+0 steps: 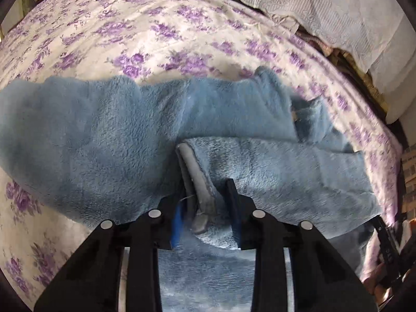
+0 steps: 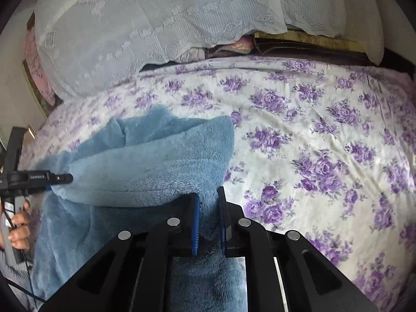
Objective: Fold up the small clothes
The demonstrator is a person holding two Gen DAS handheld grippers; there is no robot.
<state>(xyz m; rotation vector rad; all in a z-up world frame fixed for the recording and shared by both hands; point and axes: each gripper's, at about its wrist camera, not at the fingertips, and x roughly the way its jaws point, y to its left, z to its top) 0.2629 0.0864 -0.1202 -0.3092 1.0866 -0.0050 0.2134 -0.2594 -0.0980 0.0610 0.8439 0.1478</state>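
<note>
A blue fleece garment (image 1: 104, 135) lies partly folded across a floral bedsheet (image 1: 156, 33). One layer is turned over, and its grey-trimmed edge (image 1: 195, 171) shows. My left gripper (image 1: 205, 192) points down at that edge and is shut on it, with the grey trim and fleece bunched between the blue pads. In the right wrist view the left gripper (image 2: 62, 178) pinches the garment's left tip, with a person's hand (image 2: 19, 223) on its handle. My right gripper (image 2: 209, 208) is shut on a fold of the same blue fleece garment (image 2: 156, 161), which fills the narrow gap between its pads.
White lace-covered pillows (image 2: 156, 26) are piled along the back of the bed, and they also run along the right side in the left wrist view (image 1: 338, 18). The floral bedsheet (image 2: 325, 143) stretches bare to the right of the garment. Dark clutter (image 1: 358, 72) shows under the lace.
</note>
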